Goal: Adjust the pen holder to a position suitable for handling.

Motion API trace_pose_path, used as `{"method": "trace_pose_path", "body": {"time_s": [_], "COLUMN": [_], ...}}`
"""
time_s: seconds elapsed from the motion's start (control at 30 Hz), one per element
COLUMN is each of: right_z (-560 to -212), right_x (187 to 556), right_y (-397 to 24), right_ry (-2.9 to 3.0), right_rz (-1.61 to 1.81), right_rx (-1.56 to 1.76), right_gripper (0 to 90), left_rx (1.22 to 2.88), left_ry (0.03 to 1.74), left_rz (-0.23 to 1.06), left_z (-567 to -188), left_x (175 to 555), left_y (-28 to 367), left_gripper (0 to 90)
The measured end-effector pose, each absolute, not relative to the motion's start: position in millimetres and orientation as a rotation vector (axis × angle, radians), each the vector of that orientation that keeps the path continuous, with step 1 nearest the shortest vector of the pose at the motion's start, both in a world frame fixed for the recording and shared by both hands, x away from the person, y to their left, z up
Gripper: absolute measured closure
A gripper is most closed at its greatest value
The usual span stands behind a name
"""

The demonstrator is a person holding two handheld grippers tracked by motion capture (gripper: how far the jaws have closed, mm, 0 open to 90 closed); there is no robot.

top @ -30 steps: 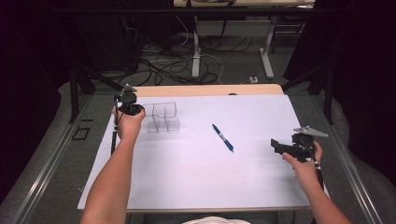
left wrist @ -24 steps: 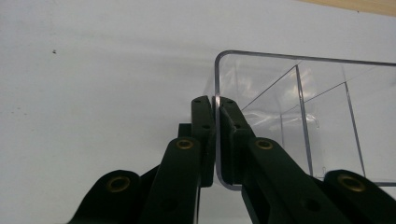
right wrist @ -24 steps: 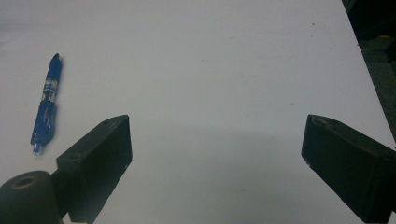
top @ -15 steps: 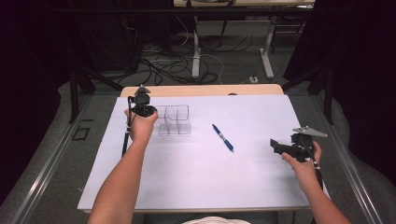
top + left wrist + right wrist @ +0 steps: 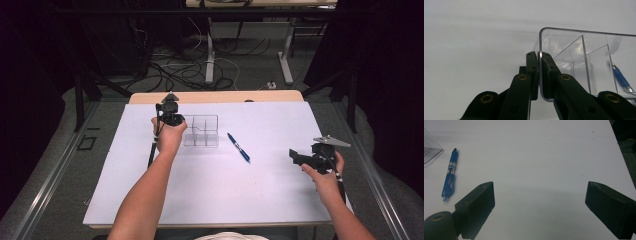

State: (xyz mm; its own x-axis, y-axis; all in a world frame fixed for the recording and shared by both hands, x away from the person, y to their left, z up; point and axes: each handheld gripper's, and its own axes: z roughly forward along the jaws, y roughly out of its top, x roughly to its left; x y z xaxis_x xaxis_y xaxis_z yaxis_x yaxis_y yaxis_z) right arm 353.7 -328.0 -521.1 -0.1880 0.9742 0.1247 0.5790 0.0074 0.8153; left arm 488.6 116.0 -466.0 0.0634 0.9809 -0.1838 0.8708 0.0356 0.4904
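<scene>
On the tabletop point(image 5: 210, 190) we find a divided box point(image 5: 201, 131) toward the far left, with a pen point(image 5: 238, 147) lying just to its right, apart from it. The left gripper point(image 5: 170, 118) sits at the box's left end, its jaws closed on the end wall point(image 5: 540, 75). The right gripper point(image 5: 295, 156) stands well apart, near the right edge, right of the pen, its jaws spread over bare tabletop. Beyond the far edge, cables point(image 5: 170, 70) lie on the floor point(image 5: 240, 75).
</scene>
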Motion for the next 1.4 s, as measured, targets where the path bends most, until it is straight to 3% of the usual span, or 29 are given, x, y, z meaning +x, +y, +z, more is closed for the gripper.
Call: {"method": "trace_pose_path", "body": {"time_s": [0.63, 0.83, 1.4], "right_z": [-522, -522, -523], "right_x": [354, 354, 354], "right_y": [-327, -327, -327], "right_ry": [1.806, 1.807, 1.814], "right_rz": [1.073, 1.073, 1.073], "right_rx": [1.602, 1.601, 1.599], "right_gripper": [8.8, 8.9, 9.2], "left_rx": [1.852, 1.888, 1.842], "left_ry": [1.867, 1.815, 1.832], "left_rz": [0.289, 0.342, 0.263], "left_z": [-466, -469, -469], "left_x": [481, 481, 480], "left_y": [89, 88, 94], "left_gripper": [84.9, 85.5, 83.6]}}
